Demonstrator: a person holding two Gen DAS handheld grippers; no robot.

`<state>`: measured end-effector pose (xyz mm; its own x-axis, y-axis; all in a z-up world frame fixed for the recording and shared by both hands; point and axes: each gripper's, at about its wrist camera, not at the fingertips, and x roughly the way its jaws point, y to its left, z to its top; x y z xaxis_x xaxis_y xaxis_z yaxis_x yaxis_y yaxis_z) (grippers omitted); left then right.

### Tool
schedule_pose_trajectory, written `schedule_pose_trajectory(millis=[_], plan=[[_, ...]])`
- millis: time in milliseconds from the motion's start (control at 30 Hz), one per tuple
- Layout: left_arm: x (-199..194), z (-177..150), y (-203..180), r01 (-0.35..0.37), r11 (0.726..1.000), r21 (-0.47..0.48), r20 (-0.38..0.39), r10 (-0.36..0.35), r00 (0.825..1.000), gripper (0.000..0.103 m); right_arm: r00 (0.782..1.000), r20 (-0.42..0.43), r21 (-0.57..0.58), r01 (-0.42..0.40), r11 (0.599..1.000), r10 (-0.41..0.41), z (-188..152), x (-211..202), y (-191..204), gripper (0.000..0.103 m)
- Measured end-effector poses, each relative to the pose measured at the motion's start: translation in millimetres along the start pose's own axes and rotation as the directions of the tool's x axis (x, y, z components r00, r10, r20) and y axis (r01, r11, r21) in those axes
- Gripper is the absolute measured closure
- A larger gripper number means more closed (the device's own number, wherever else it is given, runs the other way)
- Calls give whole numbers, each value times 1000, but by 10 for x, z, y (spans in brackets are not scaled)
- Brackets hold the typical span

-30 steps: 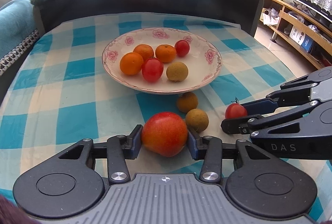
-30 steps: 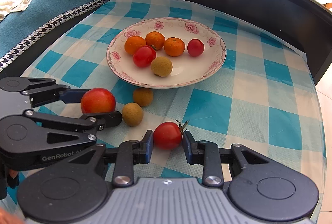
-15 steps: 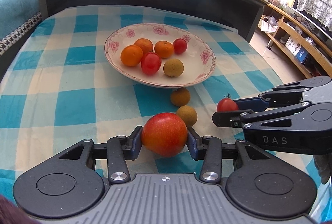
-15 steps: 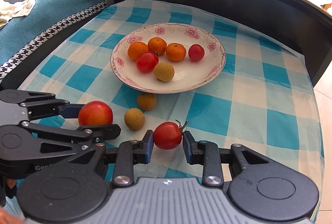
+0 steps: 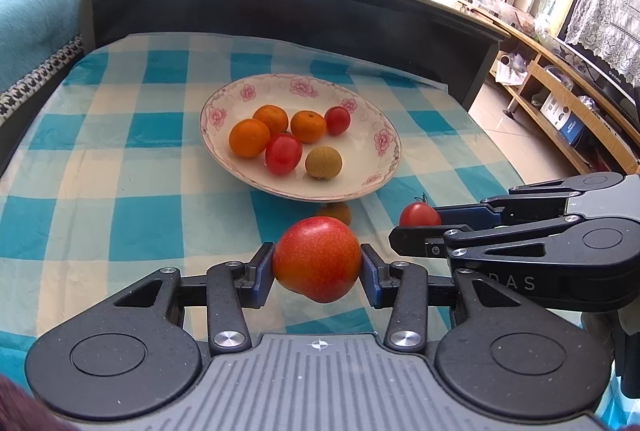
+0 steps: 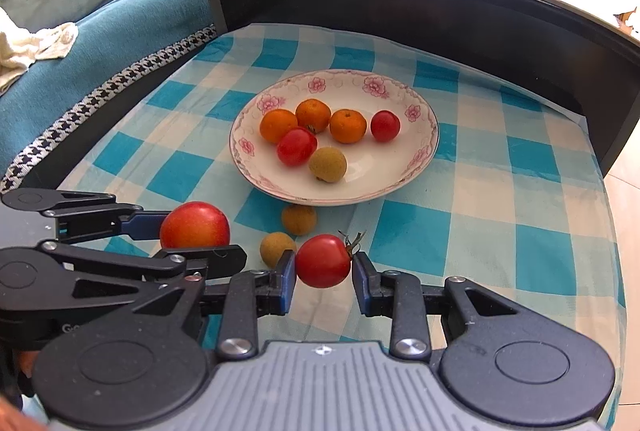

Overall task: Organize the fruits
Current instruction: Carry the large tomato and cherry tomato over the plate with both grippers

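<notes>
left gripper (image 5: 317,267) clamped on a large red-orange fruit (image 5: 317,258), both blue pads pressed against its sides, held above the checked cloth (image 5: 80,167) on the counter. right gripper (image 6: 323,273) closed on a small red tomato (image 6: 323,260) with its green stem pointing toward the right pad, likewise lifted clear of the cloth. seen side by side in each wrist view, left gripper's fruit to the left of the tomato, both short of the flowered plate (image 6: 424,151). on the plate: three small oranges (image 6: 347,126) in a row, two red tomatoes (image 6: 297,146) and one tan longan-like fruit (image 6: 327,164), oranges and nearer tomato touching, the other tomato a little apart to the right. on the cloth just in front of the plate's near rim, two more tan round fruits (image 6: 299,219), near each other, between the plate and the grippers. beyond the plate, a dark raised ledge (image 6: 440,3) carrying more reddish fruit, overexposed and hard to make out.
</notes>
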<state>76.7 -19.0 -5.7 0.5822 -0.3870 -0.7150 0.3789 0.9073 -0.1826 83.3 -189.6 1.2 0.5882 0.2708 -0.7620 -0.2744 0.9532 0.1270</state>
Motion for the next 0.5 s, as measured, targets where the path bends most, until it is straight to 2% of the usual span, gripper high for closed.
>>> schedule_pose_trajectory(millis=[500], plan=[[11,281,4,-11,1000,15,55,10,998,51,999,53,52,-10,999,7,217,-39,-99,70]])
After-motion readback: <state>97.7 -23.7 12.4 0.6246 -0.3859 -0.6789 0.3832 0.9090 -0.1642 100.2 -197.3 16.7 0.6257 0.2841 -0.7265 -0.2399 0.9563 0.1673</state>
